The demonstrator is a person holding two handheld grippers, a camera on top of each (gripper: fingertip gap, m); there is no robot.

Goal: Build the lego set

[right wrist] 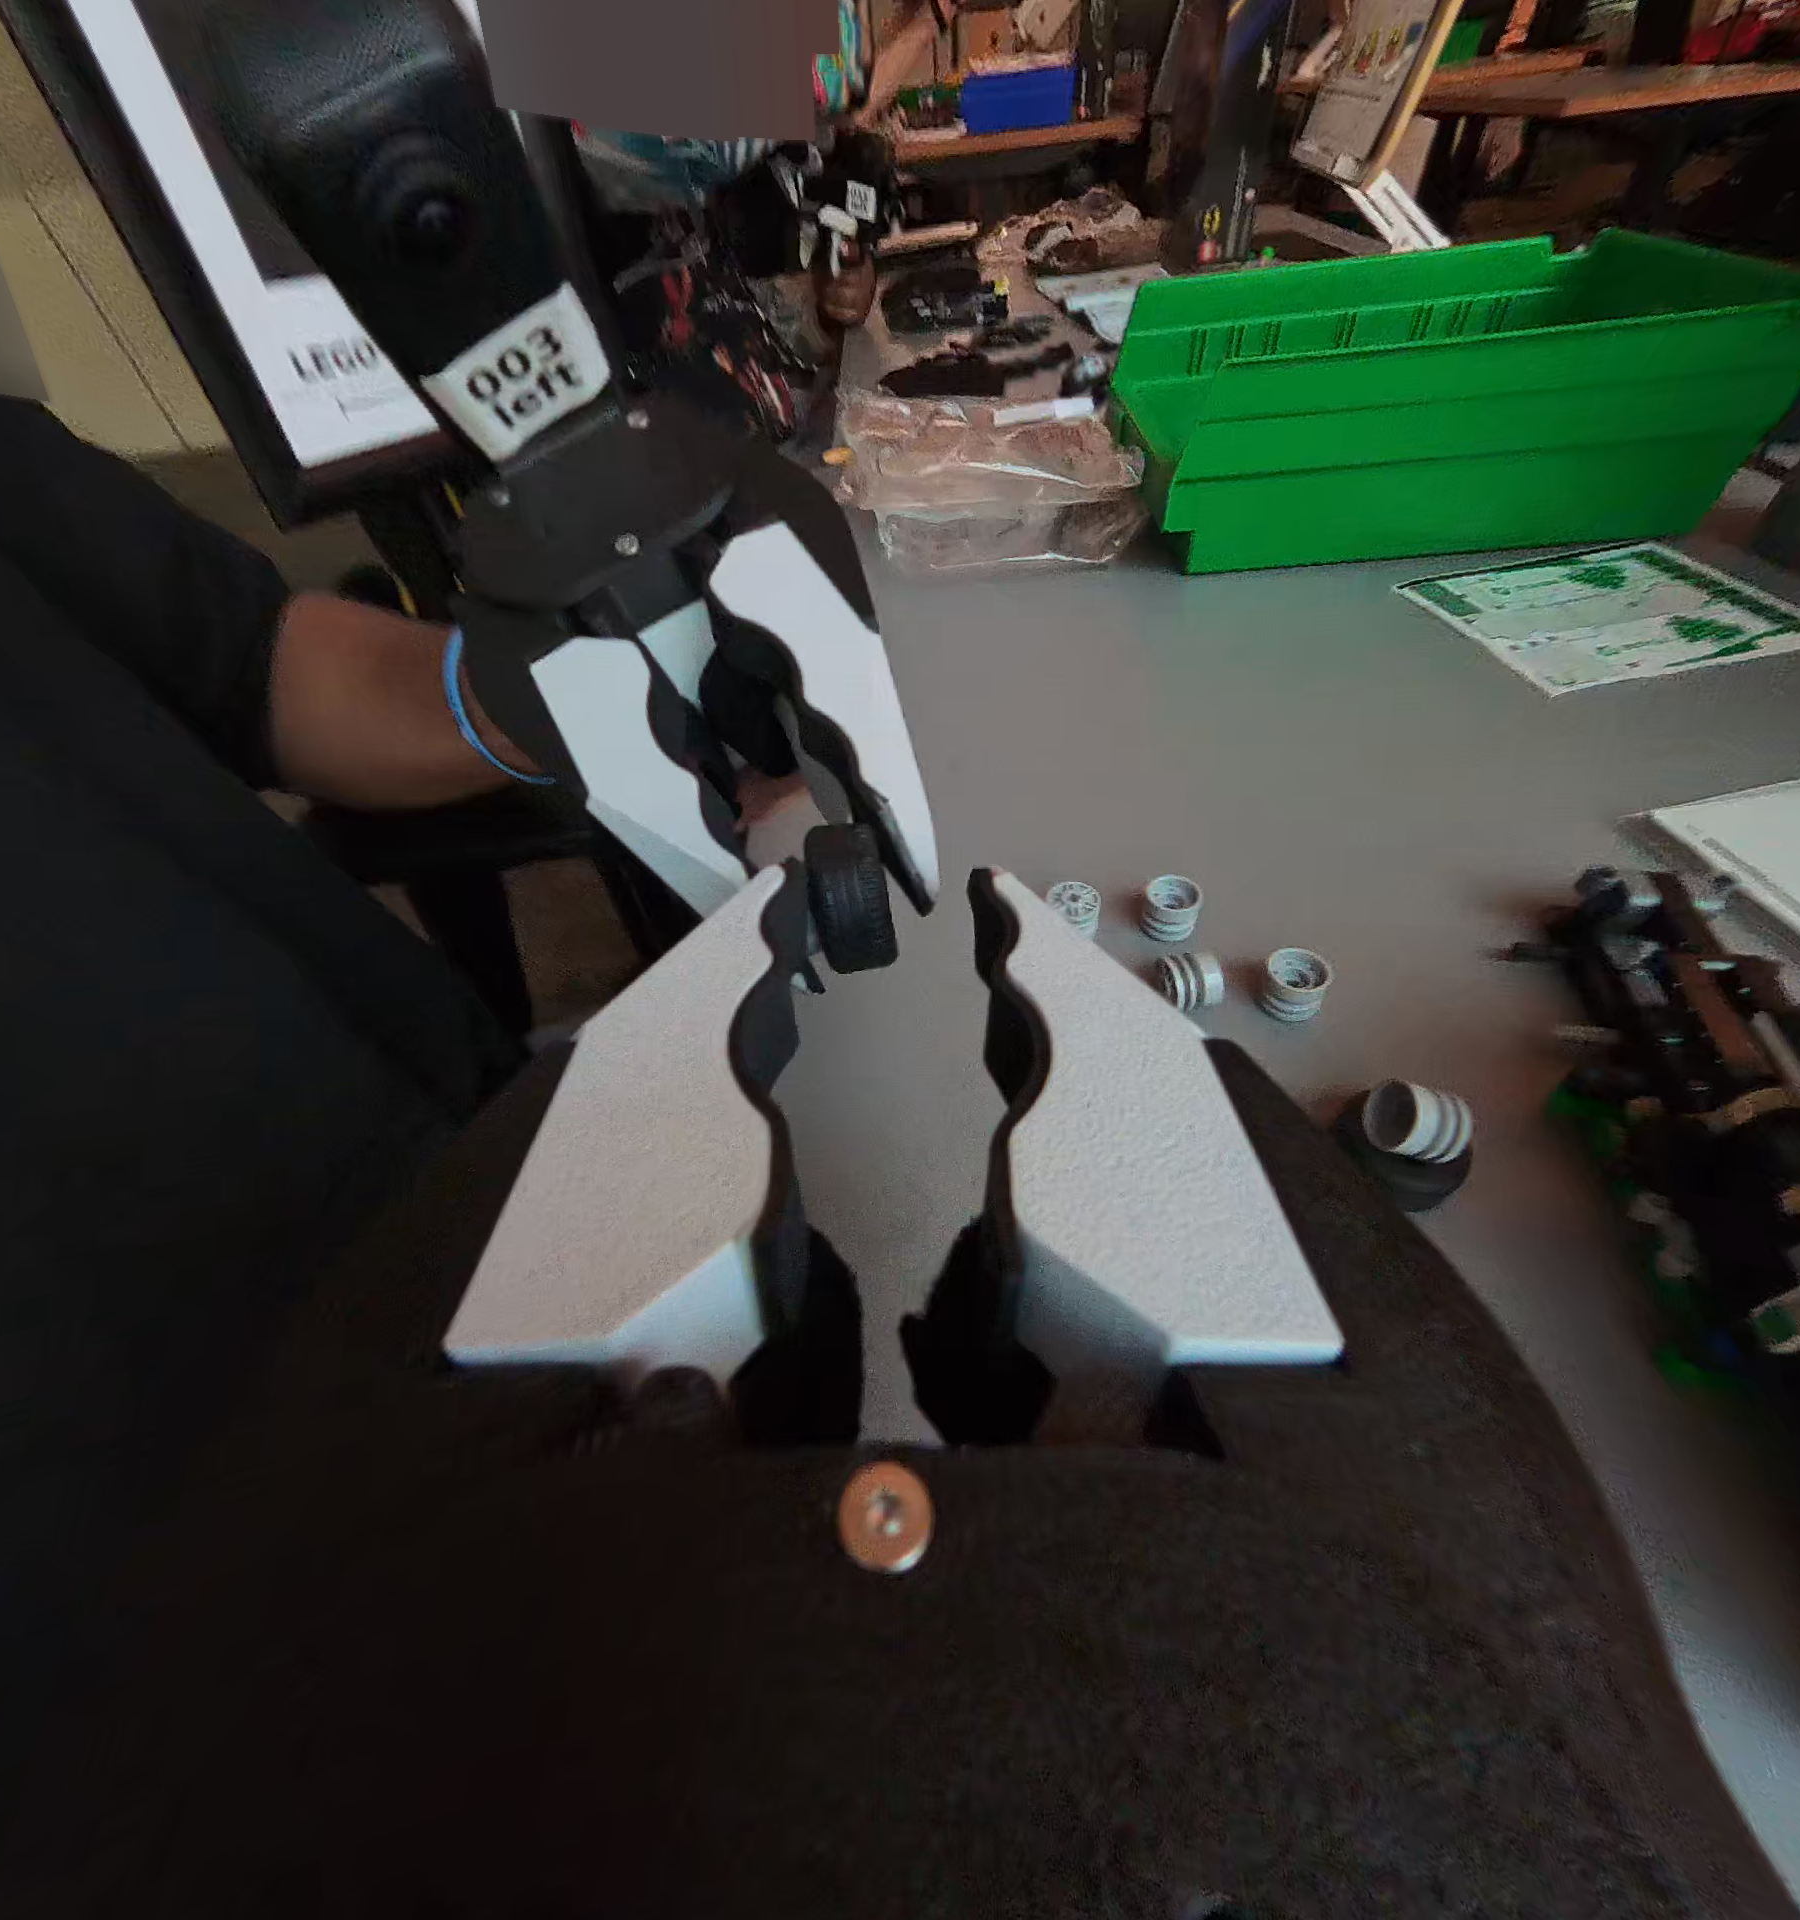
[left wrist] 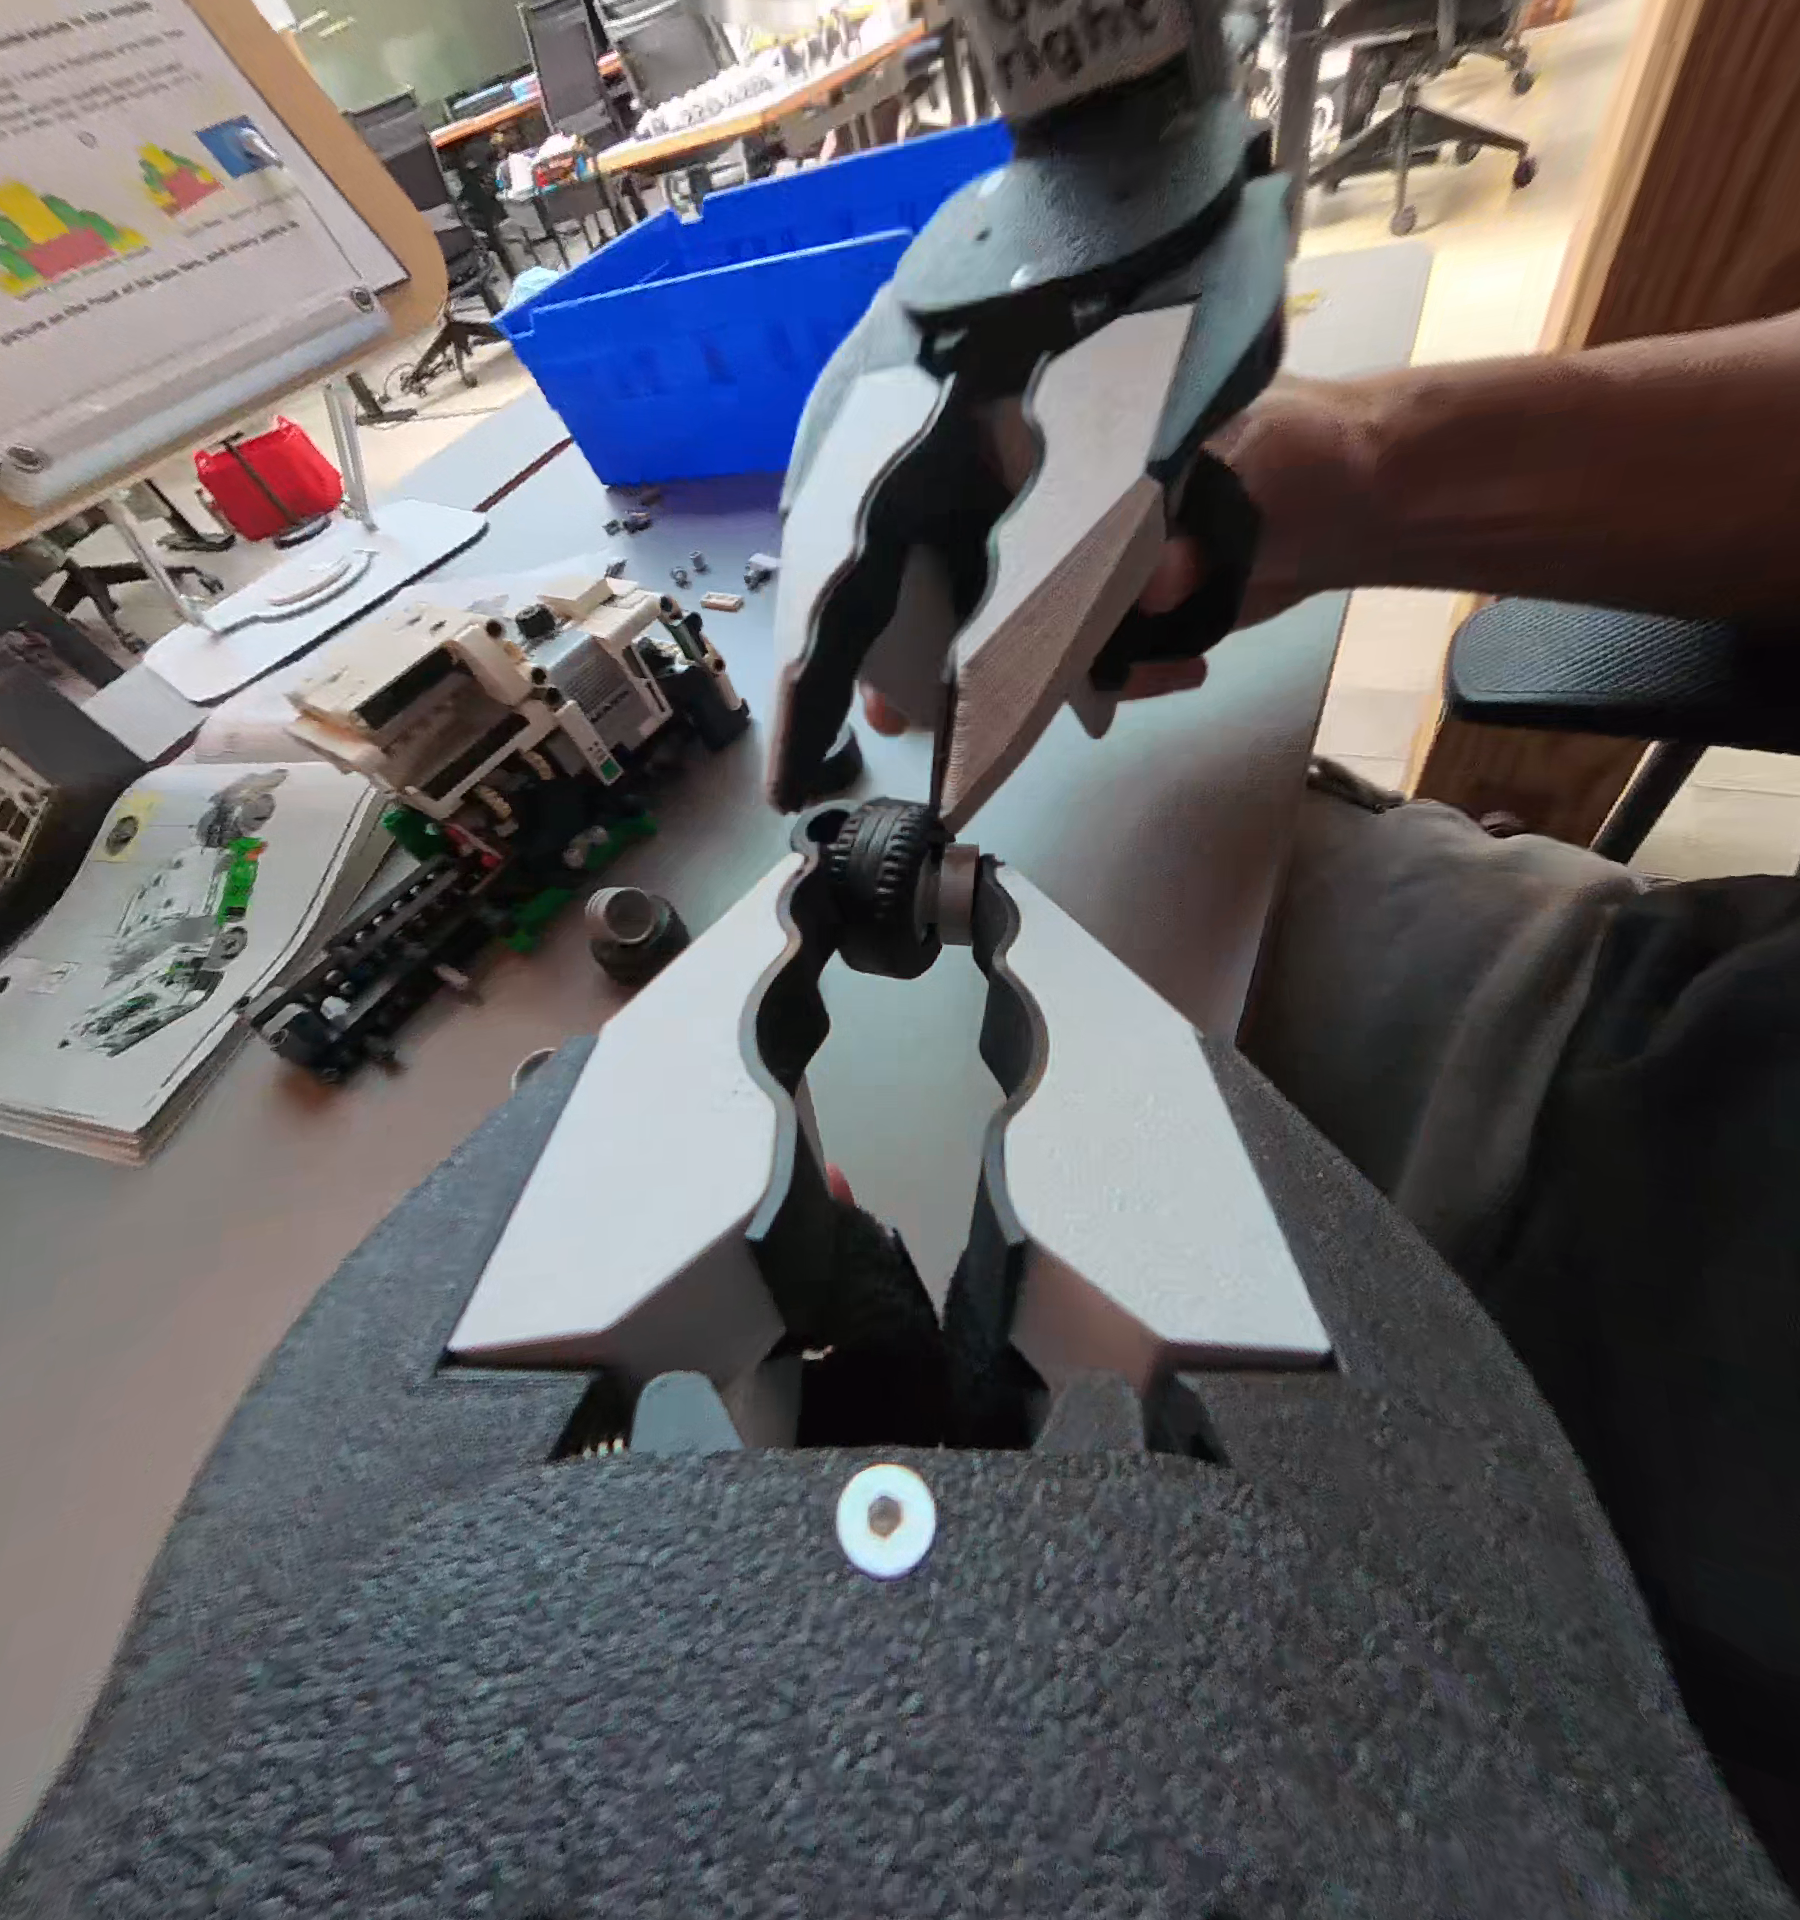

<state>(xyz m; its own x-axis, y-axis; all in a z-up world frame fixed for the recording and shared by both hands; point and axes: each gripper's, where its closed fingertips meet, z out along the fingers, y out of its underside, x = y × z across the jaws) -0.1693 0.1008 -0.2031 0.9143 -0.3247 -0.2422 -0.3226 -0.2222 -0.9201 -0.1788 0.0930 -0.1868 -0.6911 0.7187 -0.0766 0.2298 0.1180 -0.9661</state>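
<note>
Two grippers meet at frame centre over a grey table (right wrist: 1239,727). Left gripper (left wrist: 891,883): jaws closed on a black tyre (left wrist: 880,902) with a grey hub (left wrist: 960,891) at its right side; the wheel sits pinched at the fingertips, its axle line running roughly across the frame from one fingertip to the other. Right gripper (right wrist: 880,904): jaws parted, holding nothing; its fingers come down from the upper frame in the left wrist view, tips just above the tyre, and whether a tip touches it cannot be told. In the right wrist view the same tyre (right wrist: 852,912) lies just inside the left fingertip, so the open jaws already bracket it; the right gripper is the free one and the nearer to act. Judgement: the step in hand is seating hub into tyre, and the coming move turns on pressing along the axle line. Outward: four loose grey rims (right wrist: 1192,951) at right centre, a spare tyre-and-rim (right wrist: 1410,1138) lower right, the part-built truck (left wrist: 522,727) and instruction booklet (left wrist: 127,956) at left, a blue bin (left wrist: 730,332) above.
</note>
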